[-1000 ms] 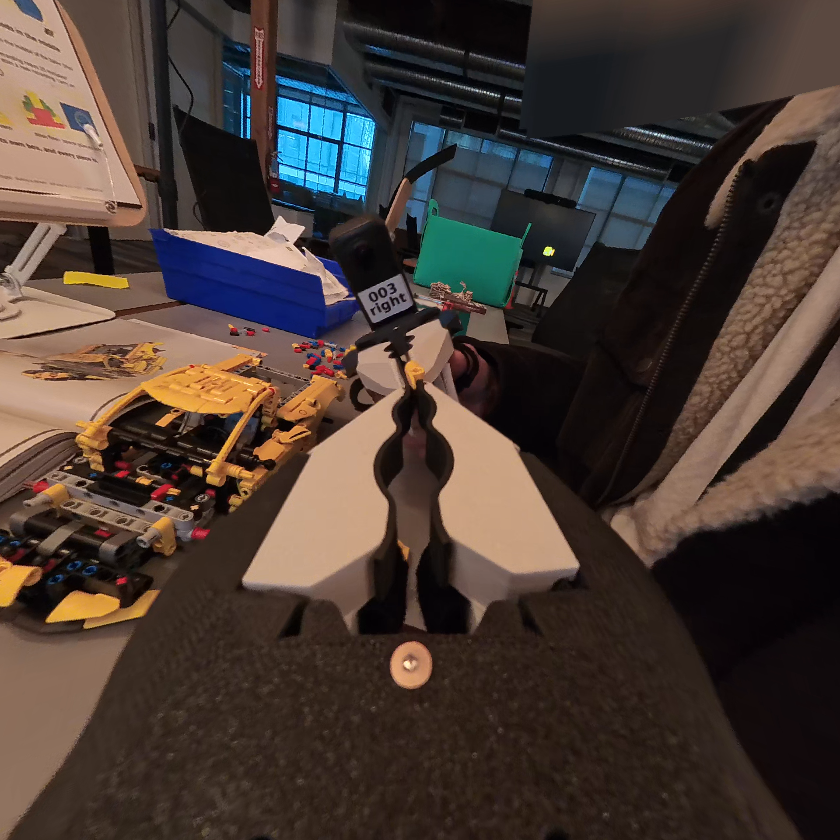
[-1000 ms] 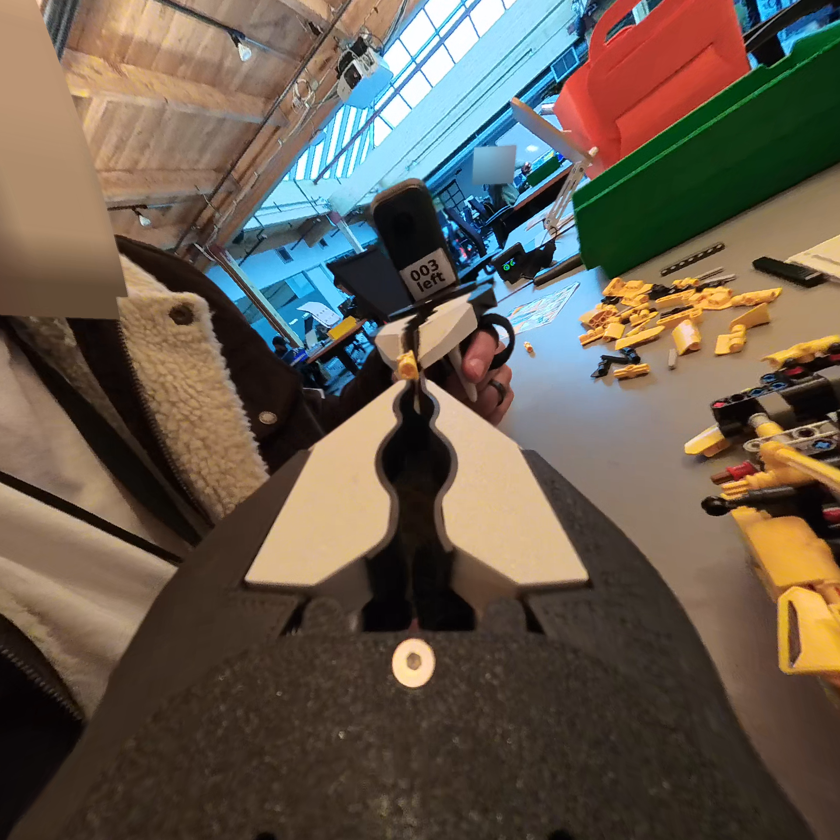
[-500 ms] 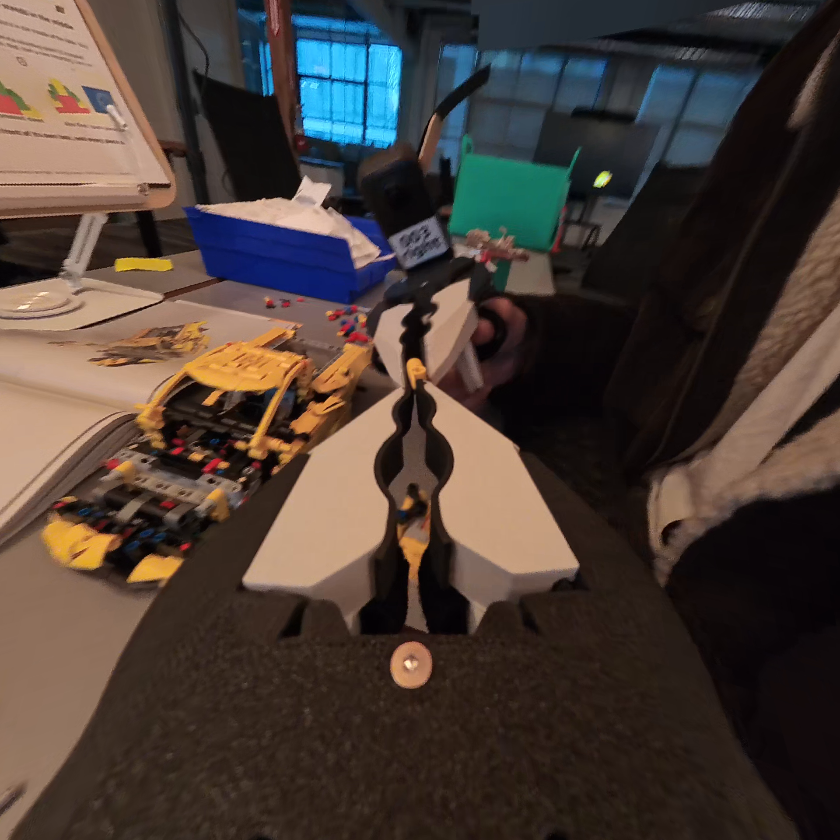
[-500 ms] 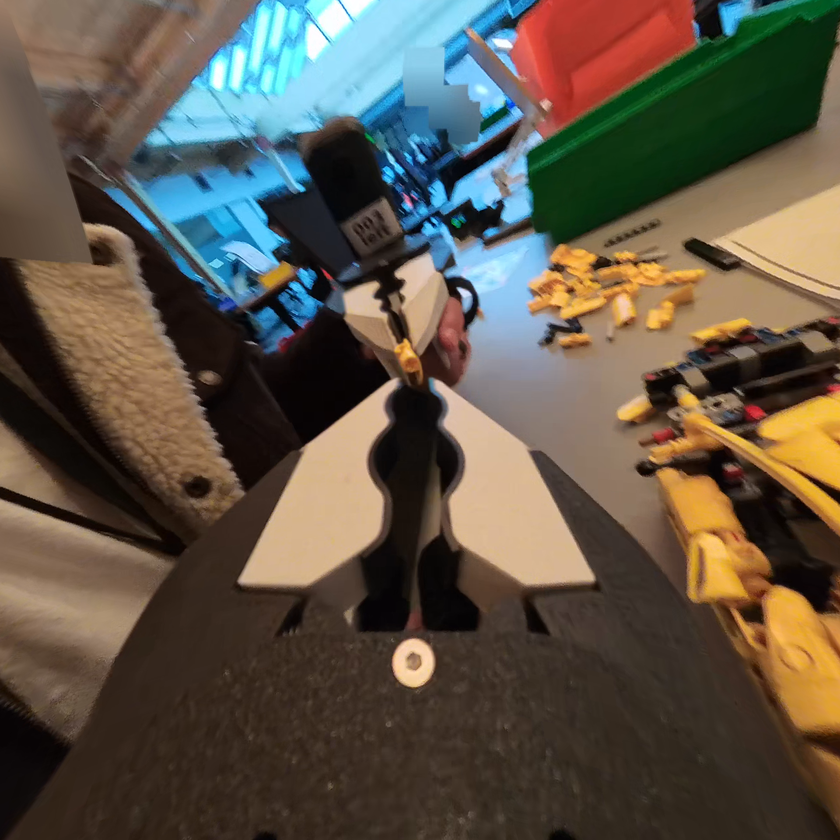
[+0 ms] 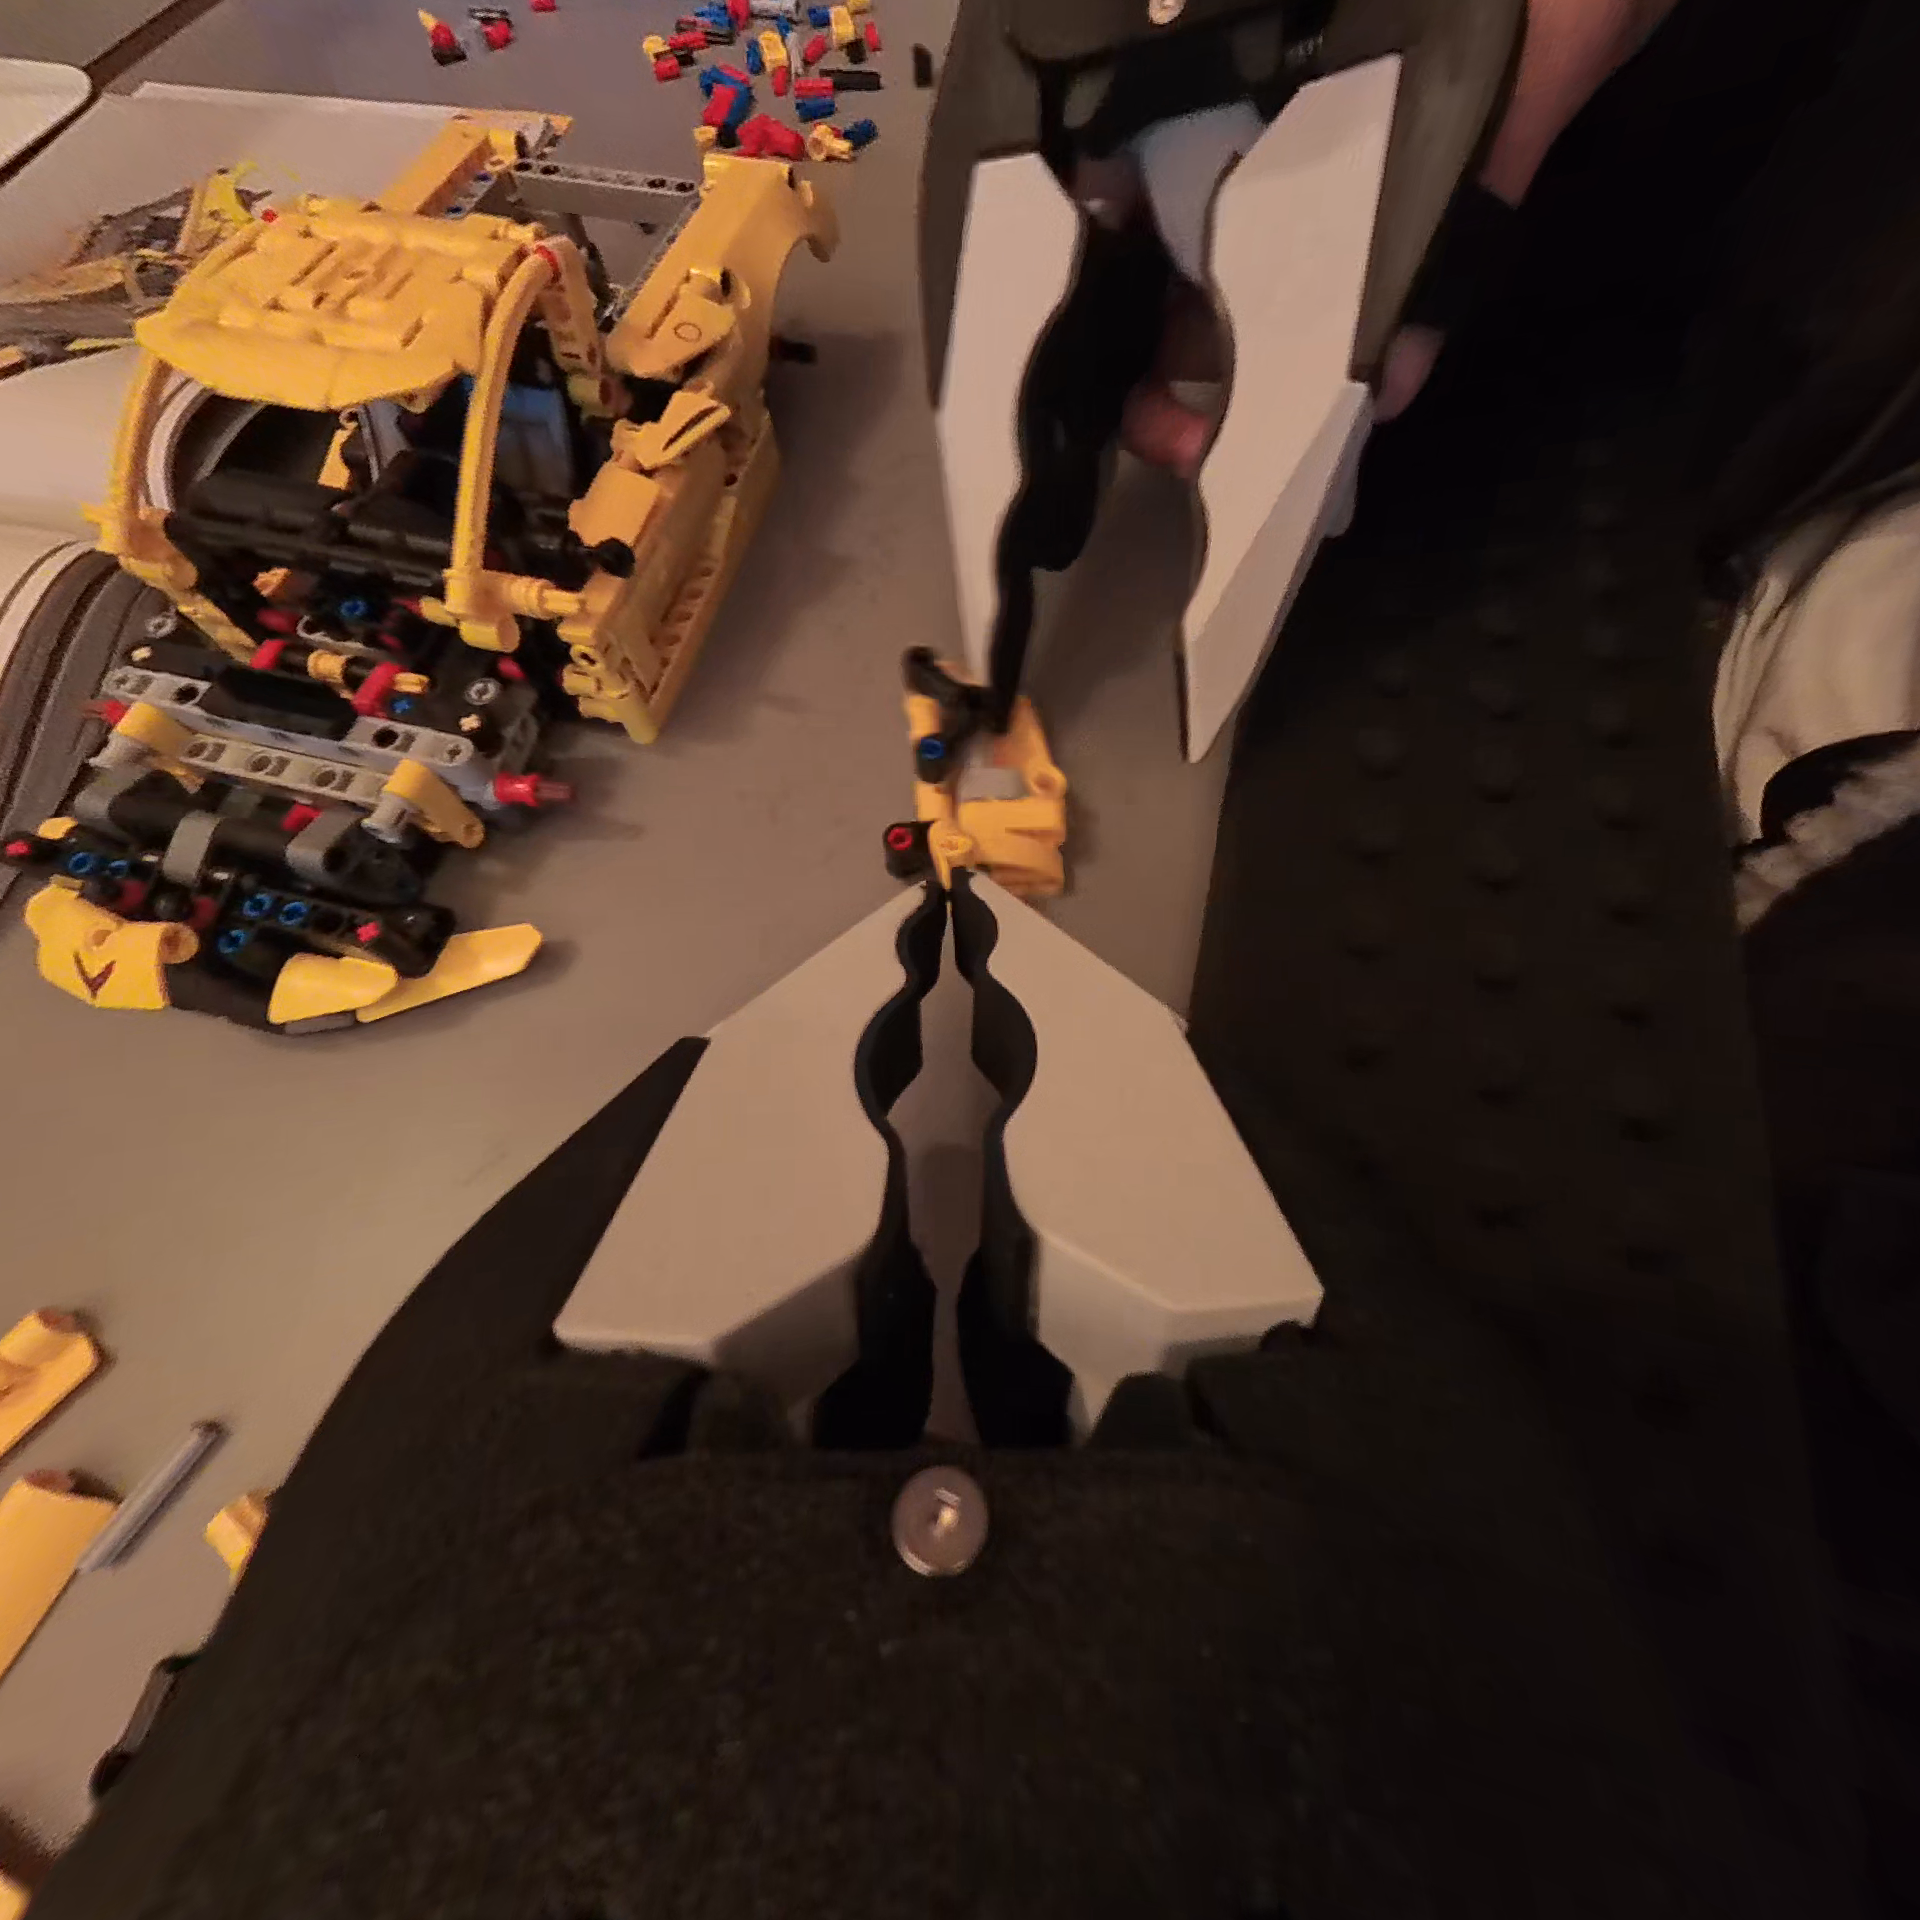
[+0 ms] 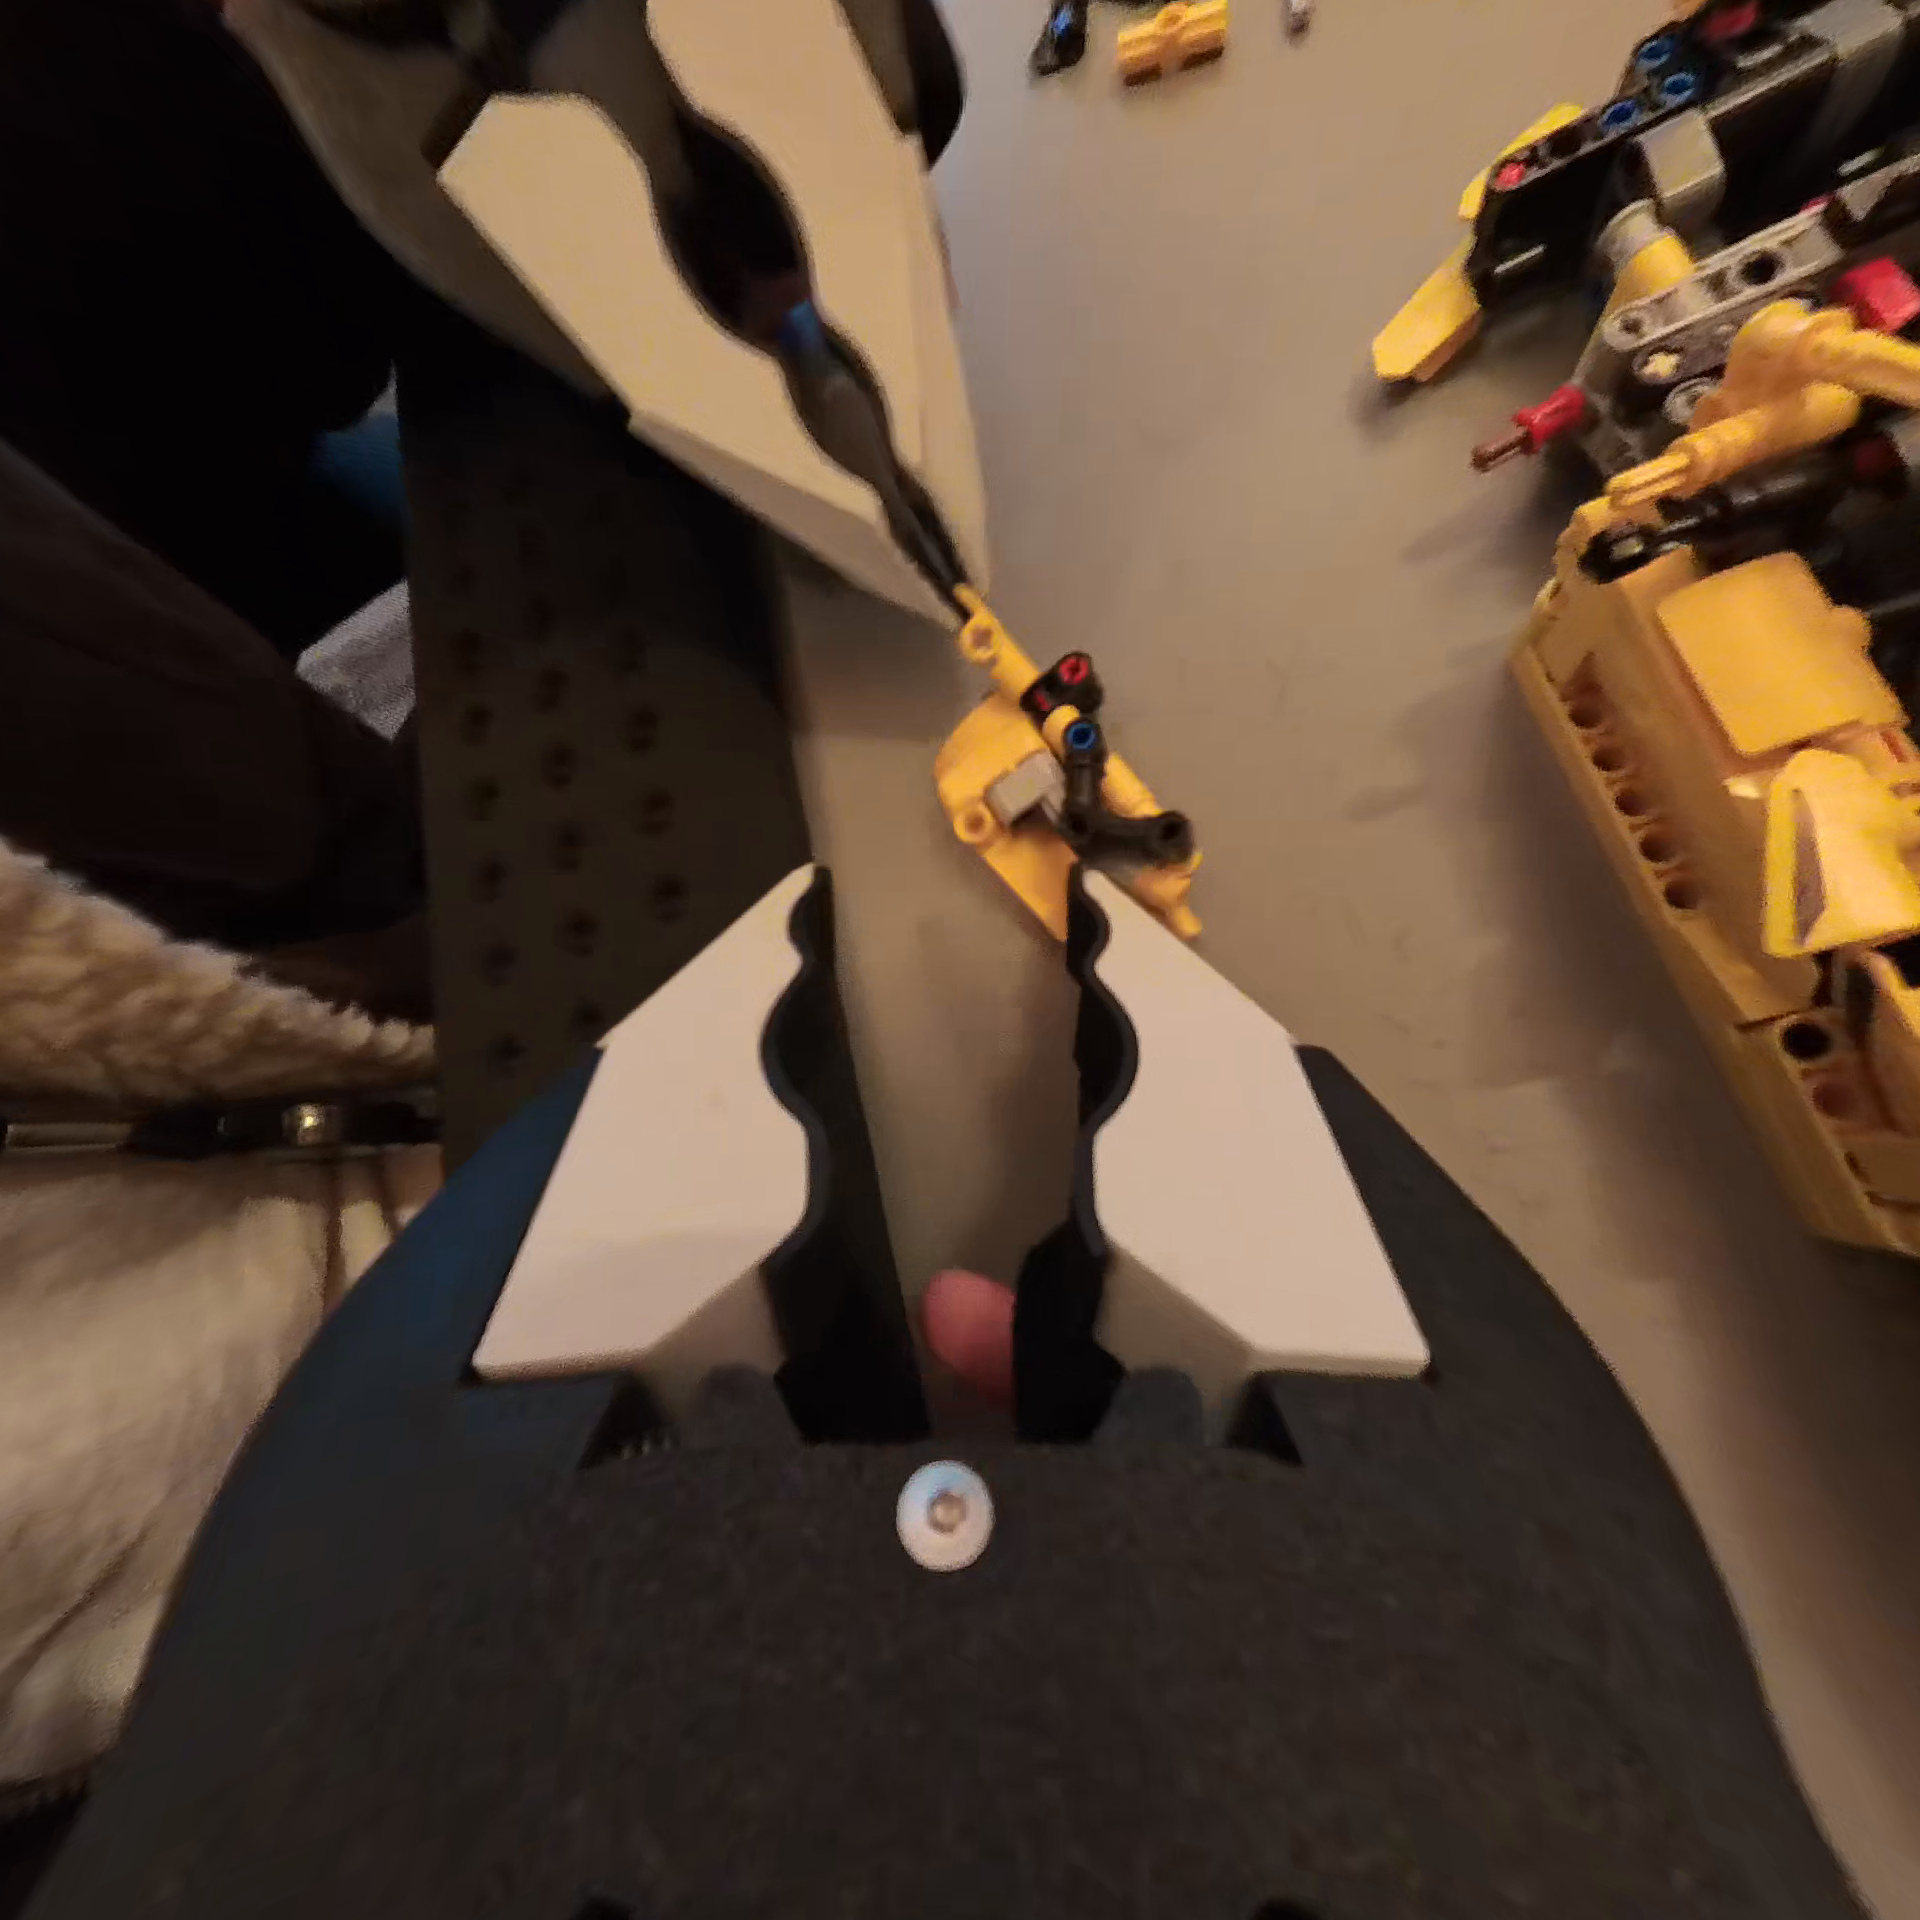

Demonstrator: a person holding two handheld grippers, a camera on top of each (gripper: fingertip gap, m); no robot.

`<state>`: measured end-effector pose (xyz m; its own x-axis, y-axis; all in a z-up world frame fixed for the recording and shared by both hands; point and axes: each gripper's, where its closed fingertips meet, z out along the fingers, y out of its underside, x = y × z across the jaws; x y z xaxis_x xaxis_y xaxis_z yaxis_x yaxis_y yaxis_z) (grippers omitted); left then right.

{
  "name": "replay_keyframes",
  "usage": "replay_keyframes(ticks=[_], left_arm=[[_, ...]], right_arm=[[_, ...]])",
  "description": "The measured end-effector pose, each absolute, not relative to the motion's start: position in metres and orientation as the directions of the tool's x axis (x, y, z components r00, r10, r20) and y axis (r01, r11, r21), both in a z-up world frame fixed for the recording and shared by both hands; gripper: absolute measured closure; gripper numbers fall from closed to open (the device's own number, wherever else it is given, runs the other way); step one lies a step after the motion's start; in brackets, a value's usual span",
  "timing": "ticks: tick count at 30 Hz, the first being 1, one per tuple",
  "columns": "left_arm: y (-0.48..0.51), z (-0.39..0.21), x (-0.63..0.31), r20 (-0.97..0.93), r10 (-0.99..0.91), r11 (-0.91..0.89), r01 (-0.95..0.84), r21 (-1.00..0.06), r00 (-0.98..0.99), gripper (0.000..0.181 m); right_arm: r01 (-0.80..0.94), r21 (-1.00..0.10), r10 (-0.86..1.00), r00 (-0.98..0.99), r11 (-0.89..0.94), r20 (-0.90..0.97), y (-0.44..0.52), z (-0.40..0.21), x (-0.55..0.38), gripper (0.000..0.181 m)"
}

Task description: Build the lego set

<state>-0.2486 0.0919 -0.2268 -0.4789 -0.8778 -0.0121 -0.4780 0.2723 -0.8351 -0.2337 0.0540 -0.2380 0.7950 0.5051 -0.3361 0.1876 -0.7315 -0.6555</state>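
**A:** Which step are you working on?

**B:** I am joining a sub-assembly, I judge. My left gripper (image 5: pixel 940 899) is clenching the near tip of the small yellow lego piece with black, red and blue pins (image 5: pixel 982 790), low over the grey tabletop (image 5: pixel 727 831). My right gripper (image 6: pixel 951 914) is standing released; its one finger (image 6: pixel 1081 935) is touching the piece's far end.

**A:** How is the piece lying?

**B:** Its long axis is running straight away from my left gripper toward the right one, black connector end farthest.

**A:** And next?

**B:** Probably I am needing the right jaws closed on that far end, then carrying it to the big yellow half-built lego car (image 5: pixel 416 499), which is sitting well apart to the left.
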Motion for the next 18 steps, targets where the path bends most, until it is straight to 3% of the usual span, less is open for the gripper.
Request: replay_keyframes(ticks=[5,10,13,18], left_arm=[[0.093,-0.222,-0.248,-0.012,-0.88,0.259,-0.459,-0.85,-0.474,0.18],[0.112,-0.205,-0.243,0.019,-0.919,0.156,-0.407,-0.9,-0.394,0.18],[0.116,-0.201,-0.243,0.031,-0.928,0.123,-0.384,-0.915,-0.371,0.18],[0.12,-0.199,-0.243,0.022,-0.936,0.118,-0.371,-0.921,-0.352,0.18]], right_arm=[[0.217,-0.619,0.478,0.829,-0.755,-0.291,0.057,-0.235,-0.217,0.14],[0.36,-0.64,0.508,0.859,-0.679,-0.056,0.074,-0.224,-0.194,0.141],[0.58,-0.559,0.662,0.746,-0.593,0.072,0.072,-0.23,-0.184,0.137],[0.76,-0.538,0.862,0.495,-0.365,0.113,0.078,-0.22,-0.192,0.158]])
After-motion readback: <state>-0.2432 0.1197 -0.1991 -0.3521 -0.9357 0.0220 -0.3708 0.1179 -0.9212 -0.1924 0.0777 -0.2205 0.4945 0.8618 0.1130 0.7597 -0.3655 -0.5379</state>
